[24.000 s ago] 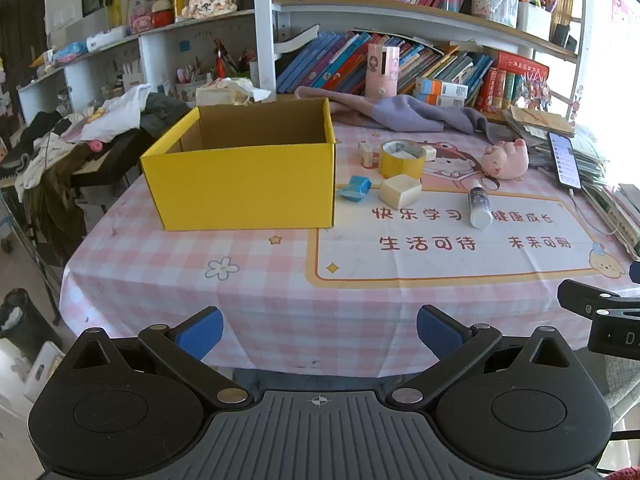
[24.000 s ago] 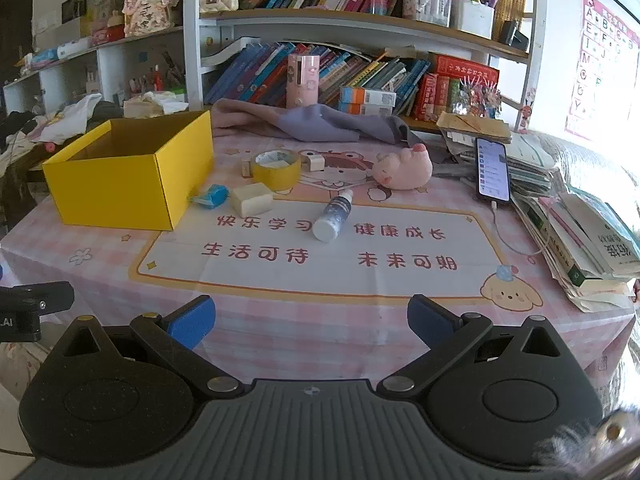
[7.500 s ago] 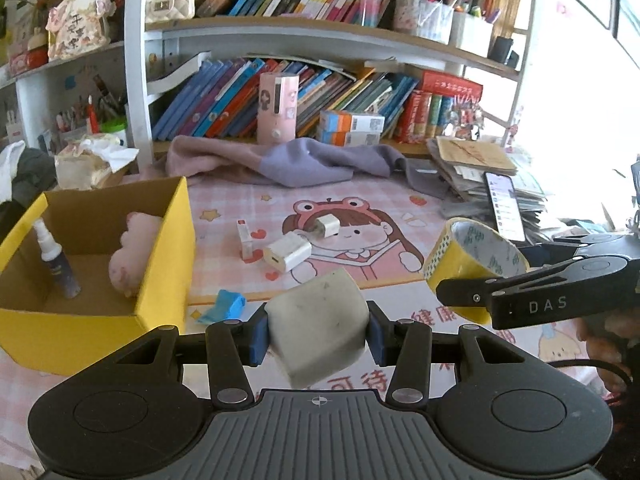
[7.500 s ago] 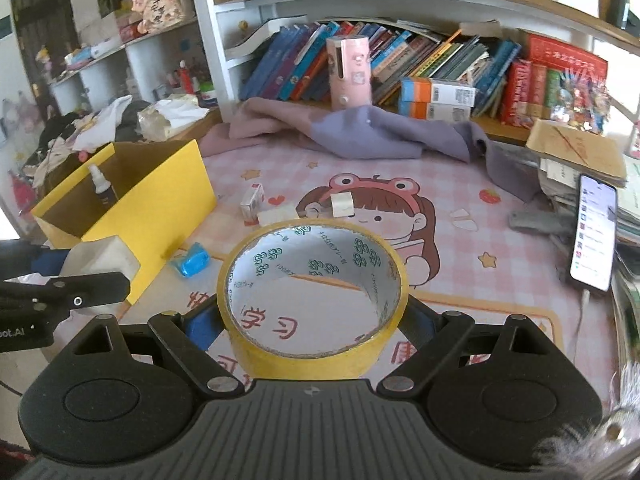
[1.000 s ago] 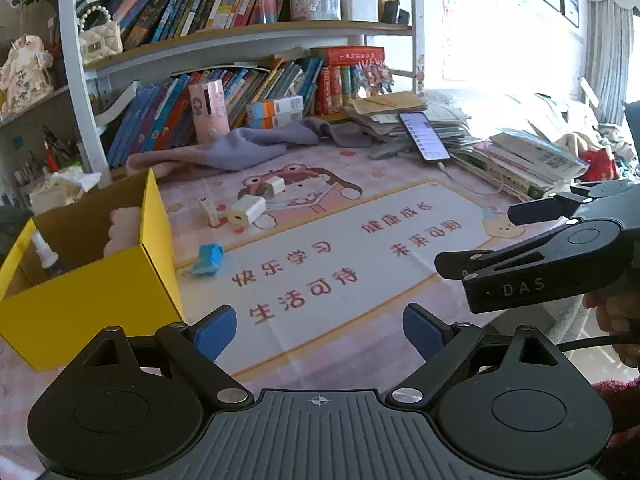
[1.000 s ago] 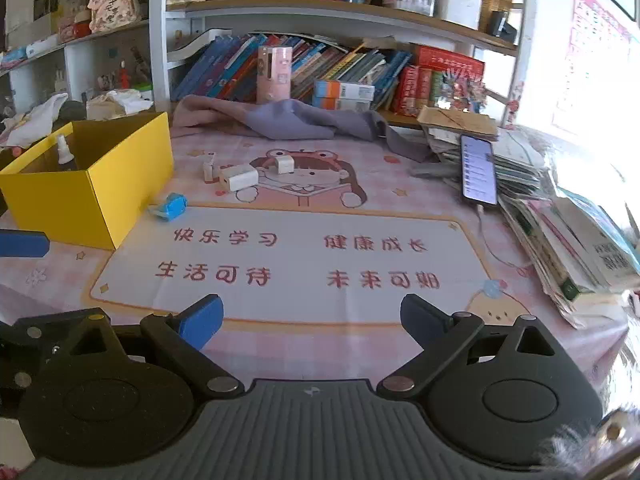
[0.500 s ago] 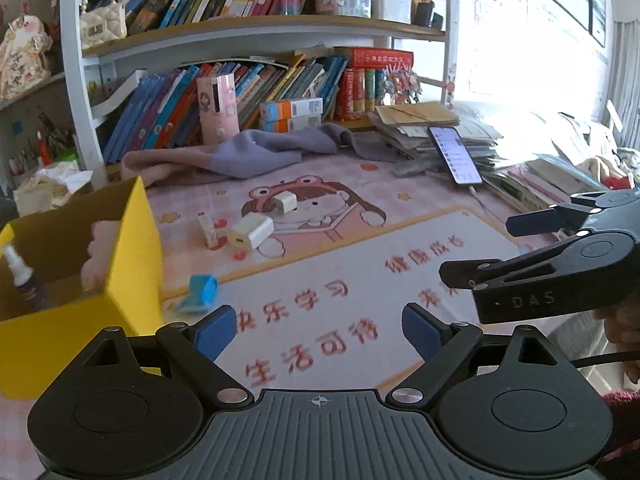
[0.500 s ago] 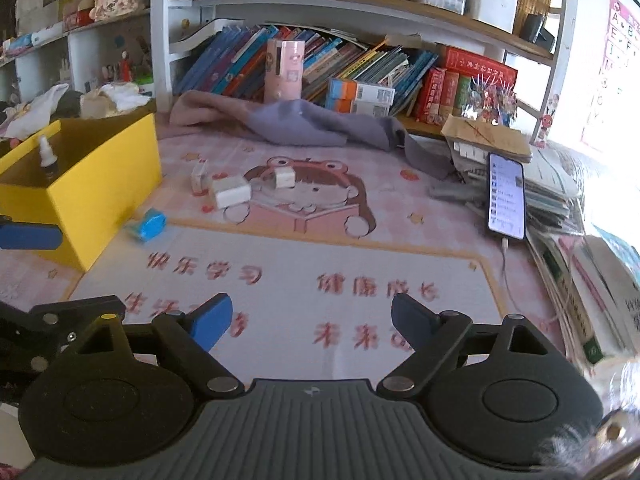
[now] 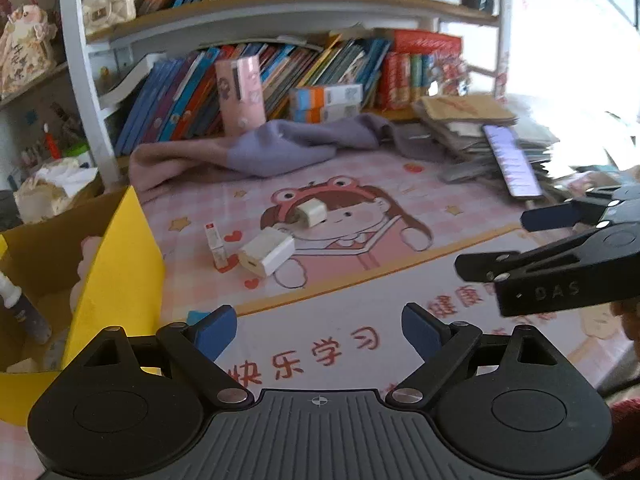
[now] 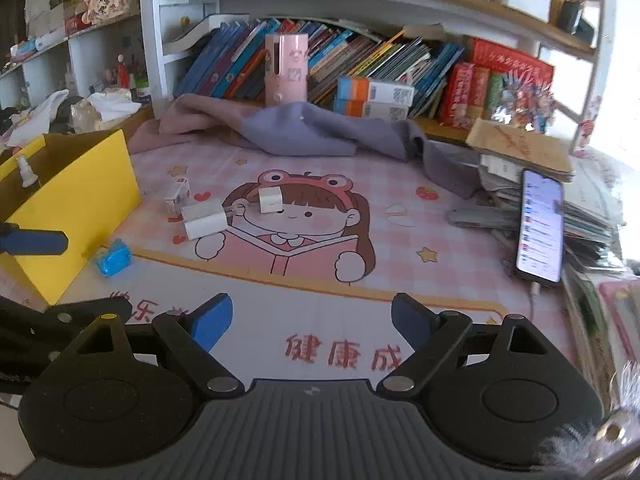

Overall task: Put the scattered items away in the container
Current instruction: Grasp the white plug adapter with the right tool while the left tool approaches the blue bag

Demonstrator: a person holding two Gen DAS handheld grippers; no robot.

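Observation:
The yellow box [image 9: 120,276] stands at the left, also in the right wrist view [image 10: 80,196], with a spray bottle [image 9: 20,308] and a pink plush [image 9: 86,264] inside. On the mat lie a white charger [image 9: 266,256] [image 10: 205,220], a small white cube [image 9: 312,211] [image 10: 270,200], a small white-and-red box [image 9: 214,244] [image 10: 177,198] and a blue item [image 10: 114,258]. My left gripper [image 9: 318,330] is open and empty, low over the mat beside the box. My right gripper [image 10: 310,320] is open and empty, over the mat's front.
A purple cloth [image 10: 296,128] lies at the back under bookshelves [image 10: 360,64]. A lit phone [image 10: 540,224] rests on stacked books and papers at the right. The right gripper also shows in the left wrist view [image 9: 560,276].
Both grippers have moved forward and lower toward the small items on the mat. Both stay open and empty.

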